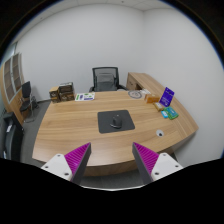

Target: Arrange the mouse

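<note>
Fingers: the gripper (110, 160) has its fingers apart, with nothing between them, above the near edge of the bench (70, 130).
Mouse: the mouse (123, 121) lies on a dark mat (114, 122) in the middle of the bench, well beyond the fingers.
Behind: an office chair (104, 78) stands at the far side.
Right side: a blue box (166, 97) stands near the far end.

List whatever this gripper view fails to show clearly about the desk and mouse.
- Mouse on the dark mat: too small to tell its facing.
- Items along the desk's far edge: too small to identify.
- Desk's near edge: partly covered by the open gripper fingers.
</note>
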`<state>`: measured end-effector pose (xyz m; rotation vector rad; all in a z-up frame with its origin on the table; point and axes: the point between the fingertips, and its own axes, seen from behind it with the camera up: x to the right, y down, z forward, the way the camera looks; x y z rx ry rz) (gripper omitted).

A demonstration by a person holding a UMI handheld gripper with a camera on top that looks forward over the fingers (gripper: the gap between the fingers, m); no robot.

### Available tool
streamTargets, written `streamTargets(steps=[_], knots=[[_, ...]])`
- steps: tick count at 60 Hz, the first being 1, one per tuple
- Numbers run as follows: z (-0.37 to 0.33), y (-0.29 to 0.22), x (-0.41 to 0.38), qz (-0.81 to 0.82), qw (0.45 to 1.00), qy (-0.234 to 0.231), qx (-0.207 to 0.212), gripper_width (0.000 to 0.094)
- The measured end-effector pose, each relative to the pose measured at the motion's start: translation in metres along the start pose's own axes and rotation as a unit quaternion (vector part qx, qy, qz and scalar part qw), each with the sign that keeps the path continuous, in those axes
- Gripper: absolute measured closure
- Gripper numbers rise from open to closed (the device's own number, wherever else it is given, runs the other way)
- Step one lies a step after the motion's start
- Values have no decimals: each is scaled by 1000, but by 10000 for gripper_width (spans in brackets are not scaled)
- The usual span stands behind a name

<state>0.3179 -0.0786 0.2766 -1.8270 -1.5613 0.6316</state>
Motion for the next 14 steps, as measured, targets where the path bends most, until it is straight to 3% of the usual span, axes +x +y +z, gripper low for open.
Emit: streamTargets(steps=[14], knots=[[-9,9,-14,4,1000,-9,-3,85]])
